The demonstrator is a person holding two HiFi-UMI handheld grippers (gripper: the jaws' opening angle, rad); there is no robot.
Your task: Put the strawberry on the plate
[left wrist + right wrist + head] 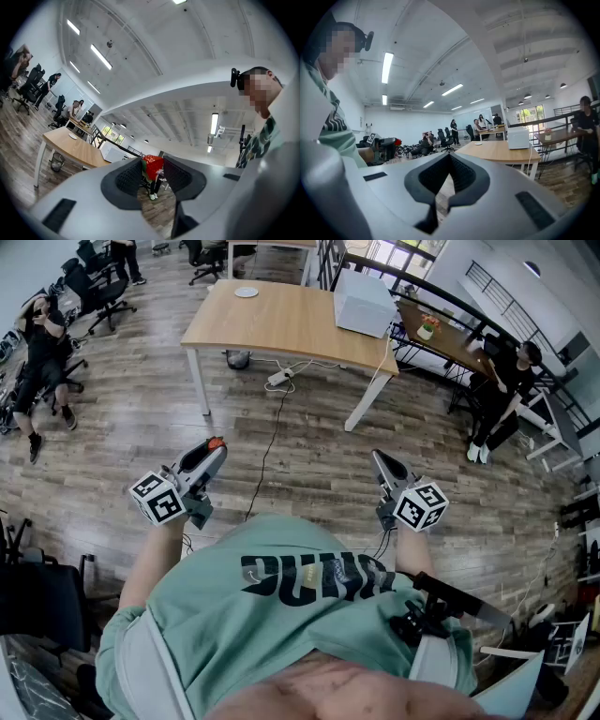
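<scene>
My left gripper [212, 450] pinches the strawberry [151, 165], right gripper [449, 158] closed empty; I carry it level to the plate [246, 292].

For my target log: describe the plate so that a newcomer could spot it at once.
Look at the light wooden table on the plank floor ahead of the person. The plate lies near its far left corner in the head view. It is small, round, flat and white, unlike the bulky white box at the table's right end.
</scene>
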